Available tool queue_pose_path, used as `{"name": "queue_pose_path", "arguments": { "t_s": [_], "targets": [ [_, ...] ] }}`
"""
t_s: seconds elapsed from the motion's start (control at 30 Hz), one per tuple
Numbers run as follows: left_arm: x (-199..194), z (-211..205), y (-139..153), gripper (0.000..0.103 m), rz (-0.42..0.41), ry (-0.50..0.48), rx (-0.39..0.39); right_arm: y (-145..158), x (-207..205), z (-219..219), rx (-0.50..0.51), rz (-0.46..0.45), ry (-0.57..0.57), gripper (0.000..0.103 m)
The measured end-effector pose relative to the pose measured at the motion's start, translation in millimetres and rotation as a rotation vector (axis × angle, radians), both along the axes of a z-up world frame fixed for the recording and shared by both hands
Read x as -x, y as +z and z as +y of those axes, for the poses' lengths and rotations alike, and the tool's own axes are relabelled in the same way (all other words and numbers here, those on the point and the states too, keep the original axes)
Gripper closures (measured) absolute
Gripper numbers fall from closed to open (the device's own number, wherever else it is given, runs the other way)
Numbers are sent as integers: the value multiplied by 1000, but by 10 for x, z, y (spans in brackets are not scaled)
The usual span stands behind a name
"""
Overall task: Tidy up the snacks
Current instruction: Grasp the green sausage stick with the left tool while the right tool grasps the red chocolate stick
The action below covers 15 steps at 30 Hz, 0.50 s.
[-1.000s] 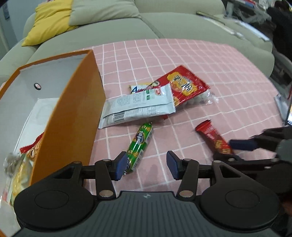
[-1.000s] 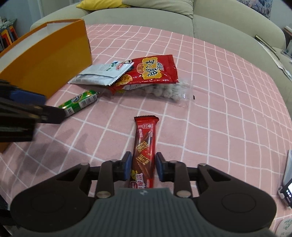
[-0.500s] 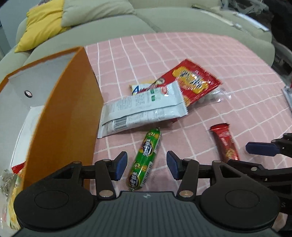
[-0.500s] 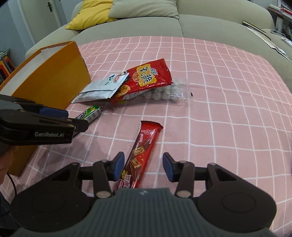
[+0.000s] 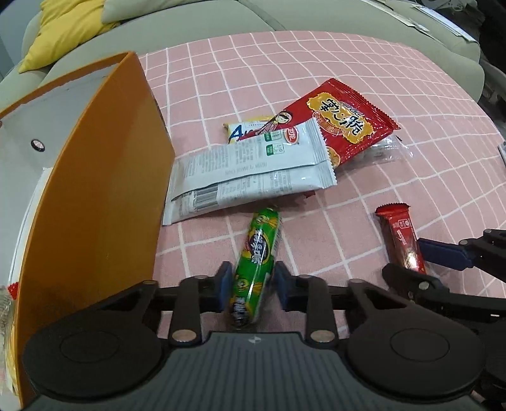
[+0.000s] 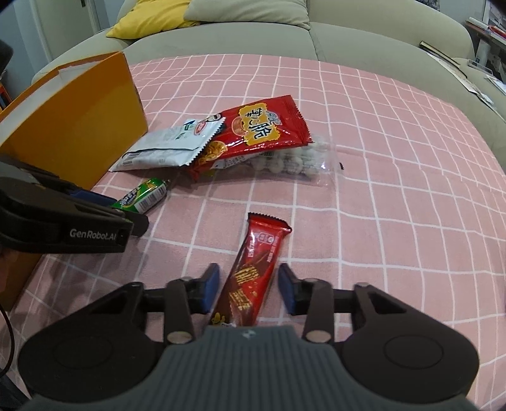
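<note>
My left gripper (image 5: 252,289) has its pads against both sides of a green sausage stick (image 5: 256,256) that lies on the pink checked cloth; it also shows in the right wrist view (image 6: 144,197). My right gripper (image 6: 248,292) is open, its jaws apart on either side of a red chocolate bar (image 6: 253,268), not touching it; the bar also shows in the left wrist view (image 5: 400,242). An orange box (image 5: 104,196) with snacks inside stands at the left.
A pile of snacks lies in the middle of the cloth: a white packet (image 5: 249,170), a red bag (image 5: 341,123) and a clear bag of white balls (image 6: 287,162). A sofa with a yellow cushion (image 6: 151,22) stands behind the table.
My left gripper moved forward over the green sausage stick and closed on it. My right gripper opened off the chocolate bar, which still lies between its jaws.
</note>
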State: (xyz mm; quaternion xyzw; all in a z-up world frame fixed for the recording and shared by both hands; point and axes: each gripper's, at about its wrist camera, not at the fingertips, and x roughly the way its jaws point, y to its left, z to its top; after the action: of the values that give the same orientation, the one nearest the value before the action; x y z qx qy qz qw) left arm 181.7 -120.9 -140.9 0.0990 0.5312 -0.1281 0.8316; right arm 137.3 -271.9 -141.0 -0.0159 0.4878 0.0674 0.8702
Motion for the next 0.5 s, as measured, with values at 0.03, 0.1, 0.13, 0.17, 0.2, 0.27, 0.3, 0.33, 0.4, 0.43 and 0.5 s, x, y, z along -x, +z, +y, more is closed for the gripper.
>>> {"name": "queue_pose_path", "arguments": {
  "t_s": [0.03,0.1,0.13,0.17,0.2,0.27,0.3,0.33,0.4,0.43,0.5],
  "targets": [
    [6,7,-2,76,2,7,7,-3,6,8,10,-4,4,74],
    [23,16,-5,77,0,21,18,-6,22,25,21,-9,14,76],
    [34,10,-5,77,-4,23,16,-8,27,31,24,-10,18,77],
    [46,-4,-8,78,-9,25,12,-9,29,35,25,-11,22,77],
    [53,-21,-10,78,-18,26,8,-13,23,47,30,-10,28,78],
    [54,-23,-9,78,-15,40,13,-7,-4,58,33,4,33,79],
    [52,-16,-9,78,-10,45,18,-2,-20,53,24,13,25,80],
    [57,-8,0,78,-7,49,21,0,-42,38,13,23,16,80],
    [49,14,3,78,4,62,34,5,-72,26,5,38,10,81],
    [56,32,8,78,10,70,45,8,-80,35,11,44,16,81],
    [127,44,42,78,8,80,57,27,-76,31,2,59,11,82]
  ]
}}
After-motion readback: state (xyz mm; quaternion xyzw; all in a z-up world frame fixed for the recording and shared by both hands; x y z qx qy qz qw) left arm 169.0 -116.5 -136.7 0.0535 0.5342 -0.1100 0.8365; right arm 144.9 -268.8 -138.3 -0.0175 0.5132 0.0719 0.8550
